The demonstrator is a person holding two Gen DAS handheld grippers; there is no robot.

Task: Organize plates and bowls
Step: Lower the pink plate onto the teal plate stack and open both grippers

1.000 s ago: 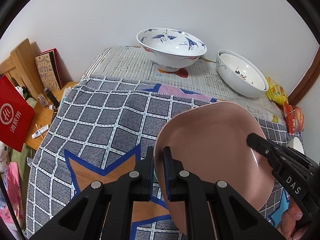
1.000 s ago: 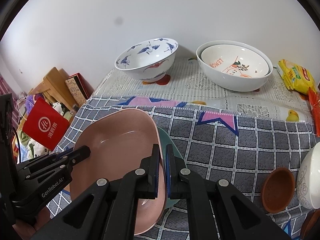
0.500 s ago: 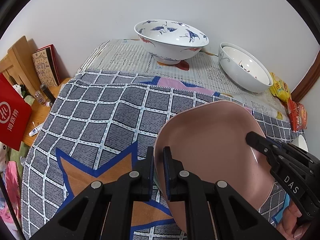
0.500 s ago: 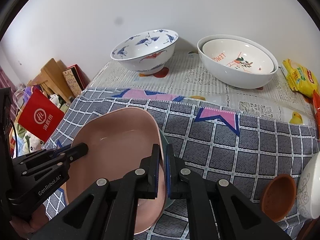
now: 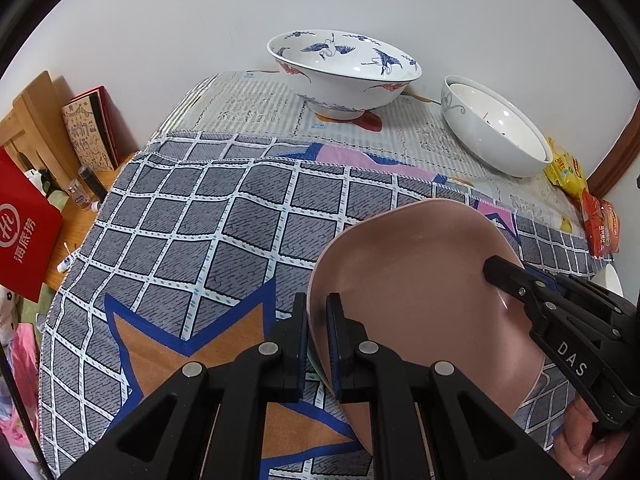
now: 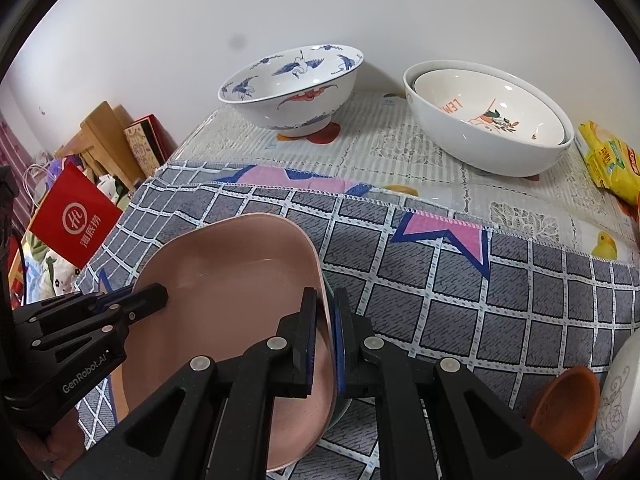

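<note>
Two claws grip one pink plate [image 6: 224, 280]; perhaps three bowls behind.

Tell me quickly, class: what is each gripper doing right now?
Left gripper: closed on the rim of the pink plate.
Right gripper: closed on the plate's opposite rim.

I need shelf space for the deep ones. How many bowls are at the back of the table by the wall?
3: the crane bowl back left, and the plain white bowl back right with a lemon-print bowl nested inside. More could be hidden underneath.
</note>
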